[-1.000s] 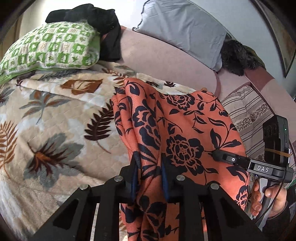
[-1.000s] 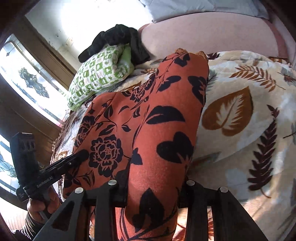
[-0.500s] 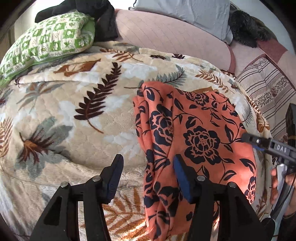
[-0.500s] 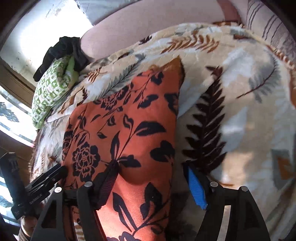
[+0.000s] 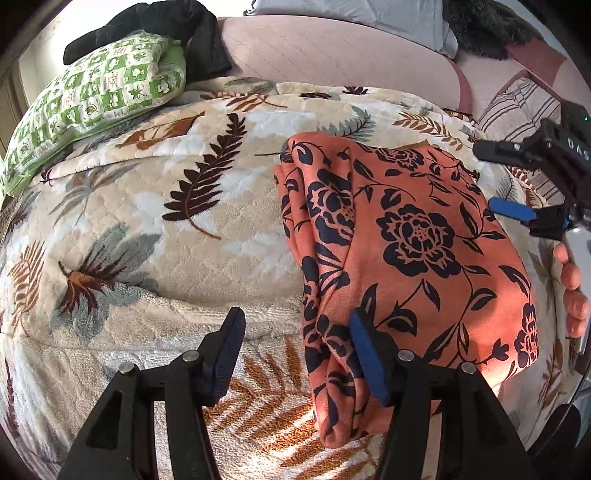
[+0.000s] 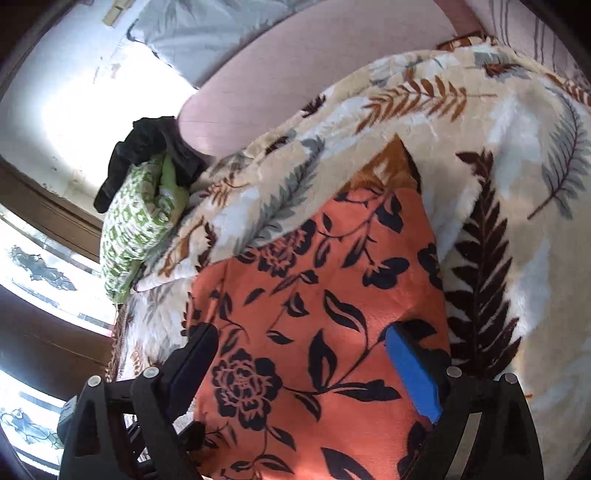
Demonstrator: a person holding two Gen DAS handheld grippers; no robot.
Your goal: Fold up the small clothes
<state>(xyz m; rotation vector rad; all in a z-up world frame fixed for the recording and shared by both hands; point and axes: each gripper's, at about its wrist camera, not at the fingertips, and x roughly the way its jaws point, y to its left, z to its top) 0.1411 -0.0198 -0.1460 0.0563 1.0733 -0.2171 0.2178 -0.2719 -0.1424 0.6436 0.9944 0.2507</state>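
An orange garment (image 5: 406, 258) printed with dark navy flowers and leaves lies folded on a bed, spread flat on a plush cream blanket (image 5: 147, 221) patterned with brown, grey and rust fern leaves. In the left wrist view the garment sits right of centre, with its bunched, layered fold edge running down its left side towards the camera.

The left claw (image 5: 295, 354) hovers low over the near left edge of the garment. Its jaws have just been opening and now stand apart: the right blue pad is above the cloth, the left pad is over bare blanket, and neither presses on the fabric, so nothing is gripped.

The right claw (image 6: 303, 373) hangs over the other side of the garment. Its jaws have just been opening too and are spread wide, with the orange cloth lying flat beneath and between them, not pinched. From the left wrist view, this claw appears at the right edge of the picture, beside the garment, with the fingers of the person's hand (image 5: 572, 291) wrapped round its handle.

Further back, a green and white checked pillow (image 5: 96, 96) rests at the far left of the bed with black clothing (image 5: 173, 22) heaped on it, next to a pink padded headboard (image 5: 332, 55)
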